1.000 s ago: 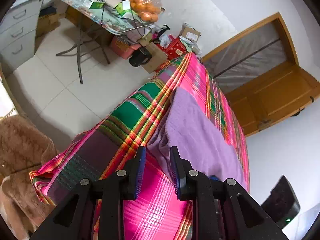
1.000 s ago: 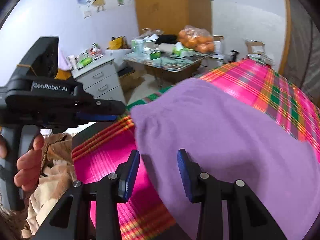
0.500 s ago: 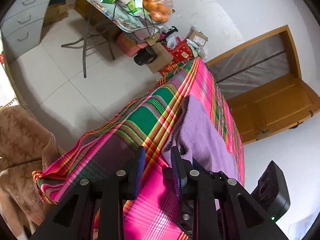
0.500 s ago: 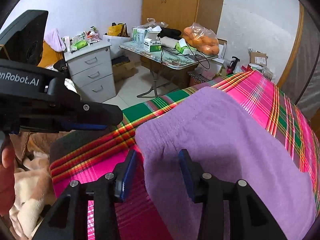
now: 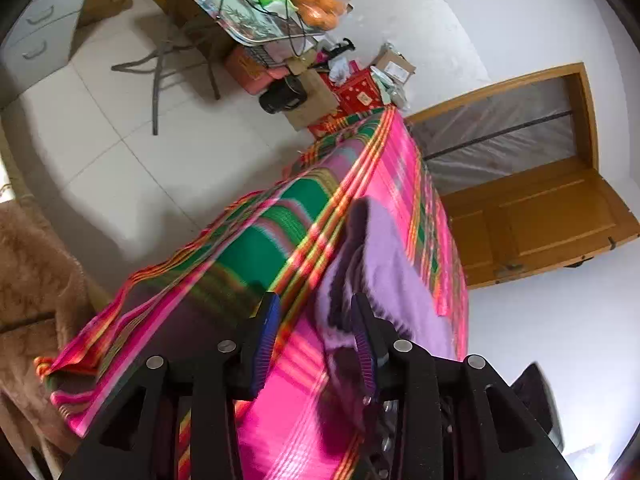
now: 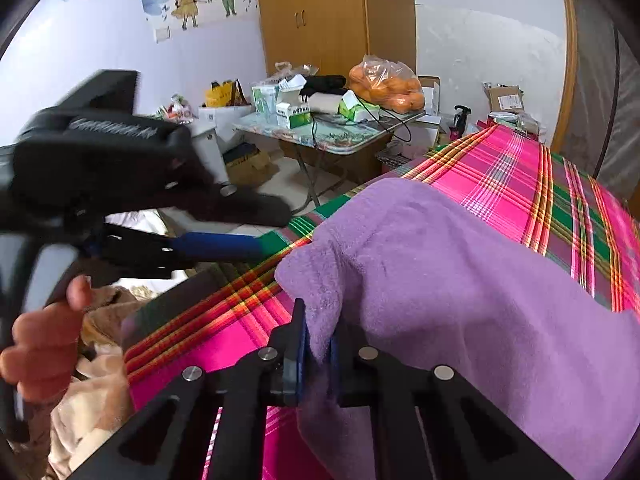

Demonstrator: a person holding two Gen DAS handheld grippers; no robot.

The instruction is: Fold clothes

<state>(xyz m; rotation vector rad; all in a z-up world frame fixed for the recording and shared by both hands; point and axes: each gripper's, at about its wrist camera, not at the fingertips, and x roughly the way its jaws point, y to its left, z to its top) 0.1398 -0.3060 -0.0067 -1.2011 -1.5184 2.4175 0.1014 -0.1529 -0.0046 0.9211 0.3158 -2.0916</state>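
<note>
Plaid bedspread [image 6: 500,184]; "GenRobot.AI" label blurred.

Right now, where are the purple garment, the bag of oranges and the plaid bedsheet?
purple garment [image 6: 460,280], right wrist view, middle of its fleece.
bag of oranges [image 6: 386,88], right wrist view, middle of the bag.
plaid bedsheet [image 6: 504,176], right wrist view, bare pink part.

White lettering on the left gripper [image 6: 224,240] is too blurred to read.

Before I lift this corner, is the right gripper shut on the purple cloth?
Shut on it. The right gripper pinches the purple cloth's edge between its pads, jaws just closed.
</note>
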